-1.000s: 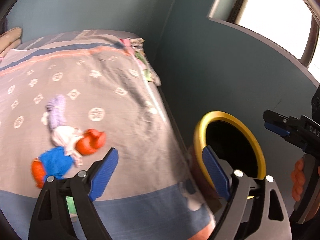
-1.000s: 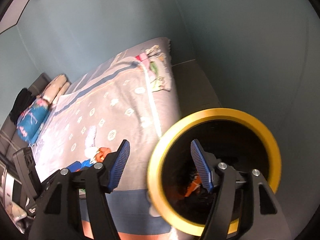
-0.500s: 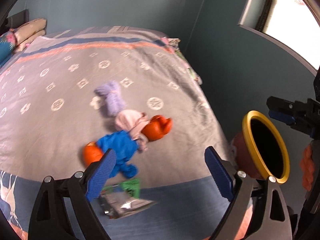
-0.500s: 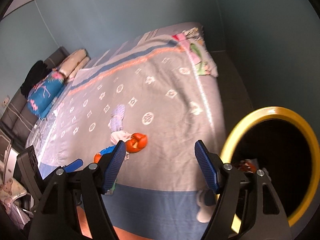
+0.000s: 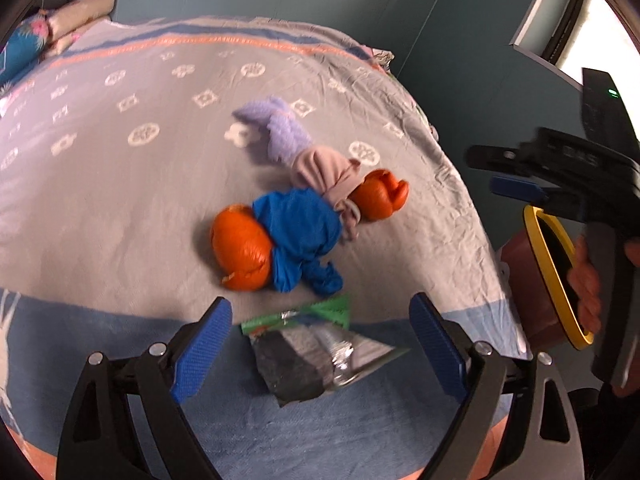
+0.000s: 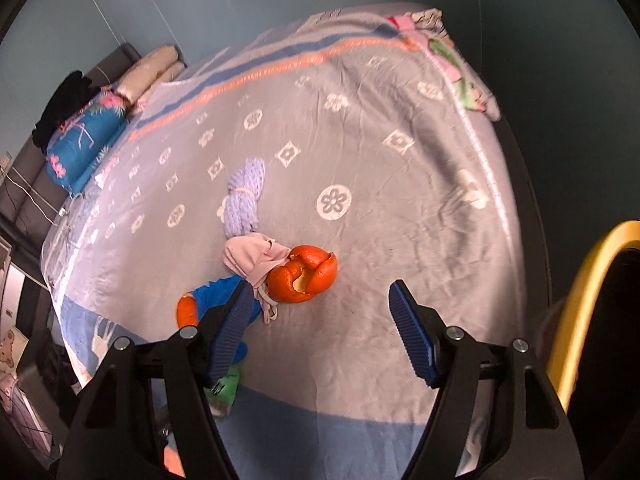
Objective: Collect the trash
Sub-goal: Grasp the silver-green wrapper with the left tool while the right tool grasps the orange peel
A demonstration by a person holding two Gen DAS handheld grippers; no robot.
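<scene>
A torn silver and green snack wrapper (image 5: 316, 344) lies on the blue band of the bed cover, between the wide-apart fingers of my open left gripper (image 5: 320, 320). Behind it are two orange peels (image 5: 240, 252) (image 5: 380, 196), mixed with a blue cloth (image 5: 300, 232), a pink cloth (image 5: 324, 172) and a purple sock (image 5: 280, 132). My right gripper (image 6: 320, 296) hangs open just in front of the curled orange peel (image 6: 304, 276), holding nothing. A brown trash bin with a yellow rim (image 5: 552, 272) (image 6: 588, 280) stands beside the bed at the right.
The grey patterned bed cover (image 6: 400, 184) fills both views. Pillows and a blue floral blanket (image 6: 84, 136) sit at the head of the bed. Folded clothes (image 6: 452, 56) lie at the far corner. A teal wall and a window (image 5: 568, 24) are to the right.
Both views swung from the bin onto the bed, and the bin slid to the right edge. The wrapper came into view between the left fingers, and the peels and cloths grew nearer.
</scene>
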